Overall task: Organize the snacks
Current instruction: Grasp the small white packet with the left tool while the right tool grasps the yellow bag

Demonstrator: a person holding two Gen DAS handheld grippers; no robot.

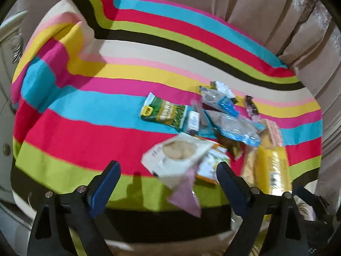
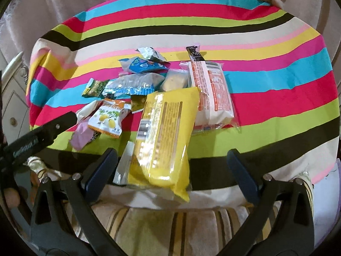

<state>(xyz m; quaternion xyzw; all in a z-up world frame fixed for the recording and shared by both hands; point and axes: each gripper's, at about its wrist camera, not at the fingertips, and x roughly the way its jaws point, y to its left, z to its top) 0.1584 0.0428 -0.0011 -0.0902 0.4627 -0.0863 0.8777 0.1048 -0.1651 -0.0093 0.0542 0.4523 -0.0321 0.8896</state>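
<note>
My left tongs (image 1: 168, 170) stood wide apart with nothing pinched between them, and my right tongs (image 2: 172, 164) were just as wide and empty, the long yellow packet (image 2: 164, 132) lying between their fingers but untouched by either pad. The snacks sat in one loose heap on the striped cloth (image 1: 85, 140) over the worktop. In the left view the white pouch with the round window (image 1: 177, 155) lay at about twelve o'clock from my left tongs, close in, with the green packet (image 1: 164, 113) further off towards eleven and the blue-and-clear bags (image 1: 238, 128) towards one. In the right view the white-and-orange packet (image 2: 211, 93) lay at one o'clock, touching the yellow one's far corner.

I judged all of these light, crinkly and slick: film bags that would slide rather than resist. The yellow packet looked long and semi-stiff, so I would have taken it across its middle, on the flat sides, to stop it drooping. The white pouch seemed to hold brittle rounds, perhaps crackers, though the blur left me unsure; there I would have pinched the sealed edge, not the window.
</note>
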